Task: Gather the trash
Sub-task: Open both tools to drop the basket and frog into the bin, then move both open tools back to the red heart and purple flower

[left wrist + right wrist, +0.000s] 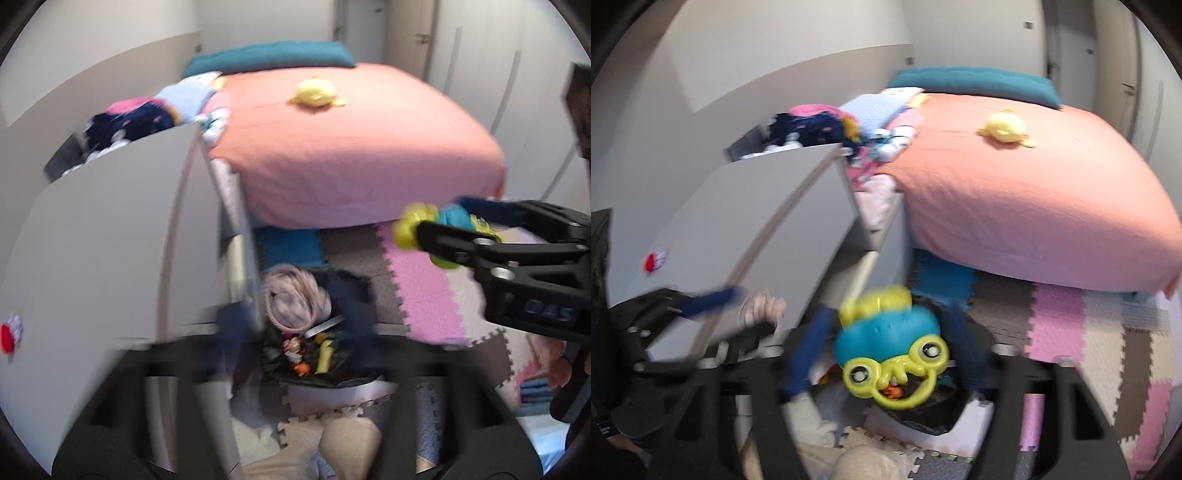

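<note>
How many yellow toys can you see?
2. A yellow plush lies on the pink bed; a yellow-and-blue toy sits in the right gripper above the trash bin. More may be hidden.

The bed (pixel 354 147) fills the far middle of the room, and a soft toy (pixel 317 94) lies on it. A pillow (pixel 269 57) lies at the far end of the bed. To the left of the bed stands a cabinet (pixel 110 240), and a pile of clothes (pixel 136 118) lies behind it, beside the bed. On the near floor, between the cabinet and the foam mats (pixel 424 295), stands a bin (pixel 332 387) with small things in it. At the right, the right gripper (pixel 428 229) holds a toy (pixel 890 343) above the mats, near the corner of the bed. In the right wrist view this toy hangs over the bin.
</note>
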Tool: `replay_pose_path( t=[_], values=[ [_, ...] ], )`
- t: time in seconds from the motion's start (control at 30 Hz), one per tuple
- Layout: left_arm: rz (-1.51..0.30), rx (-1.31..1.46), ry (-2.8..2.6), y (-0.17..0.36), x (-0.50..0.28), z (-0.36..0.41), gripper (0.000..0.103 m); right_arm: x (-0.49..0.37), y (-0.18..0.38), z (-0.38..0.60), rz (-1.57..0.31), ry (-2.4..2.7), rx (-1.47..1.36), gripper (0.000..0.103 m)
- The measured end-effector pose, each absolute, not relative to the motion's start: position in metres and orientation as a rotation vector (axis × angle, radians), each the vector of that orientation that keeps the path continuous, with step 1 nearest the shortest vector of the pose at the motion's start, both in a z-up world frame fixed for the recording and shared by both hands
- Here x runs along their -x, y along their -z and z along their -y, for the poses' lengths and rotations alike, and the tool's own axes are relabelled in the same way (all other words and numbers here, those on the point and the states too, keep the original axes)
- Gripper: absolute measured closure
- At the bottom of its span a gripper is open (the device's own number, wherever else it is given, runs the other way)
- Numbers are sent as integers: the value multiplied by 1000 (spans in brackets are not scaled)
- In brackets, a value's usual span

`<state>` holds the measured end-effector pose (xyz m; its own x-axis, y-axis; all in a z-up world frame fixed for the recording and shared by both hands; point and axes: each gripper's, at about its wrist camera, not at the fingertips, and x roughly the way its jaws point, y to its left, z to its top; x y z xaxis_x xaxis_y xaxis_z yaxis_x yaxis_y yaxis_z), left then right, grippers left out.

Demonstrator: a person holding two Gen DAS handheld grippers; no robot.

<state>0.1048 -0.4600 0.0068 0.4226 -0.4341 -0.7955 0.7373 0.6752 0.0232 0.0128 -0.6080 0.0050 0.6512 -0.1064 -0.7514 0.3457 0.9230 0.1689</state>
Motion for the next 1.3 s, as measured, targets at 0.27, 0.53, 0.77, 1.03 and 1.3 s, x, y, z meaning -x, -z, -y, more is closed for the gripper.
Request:
replay_pose_path(
  t=[0.27,0.53,0.77,1.03,1.3],
  values=[
    [-839,-364,705,-10,-113,445,6,-14,4,618,-818,294,-318,19],
    [-841,-353,705,-8,-113,440,6,-19,6,609,-829,279,-311,19],
    [-841,-330,695,-11,-119,431,6,-26,3,596,-830,262,-295,19],
    [-834,-283,680,-17,-127,412,6,-37,-8,576,-816,229,-272,19],
    [-829,-240,643,-24,-143,383,6,-55,-19,545,-805,184,-244,19]
  ],
)
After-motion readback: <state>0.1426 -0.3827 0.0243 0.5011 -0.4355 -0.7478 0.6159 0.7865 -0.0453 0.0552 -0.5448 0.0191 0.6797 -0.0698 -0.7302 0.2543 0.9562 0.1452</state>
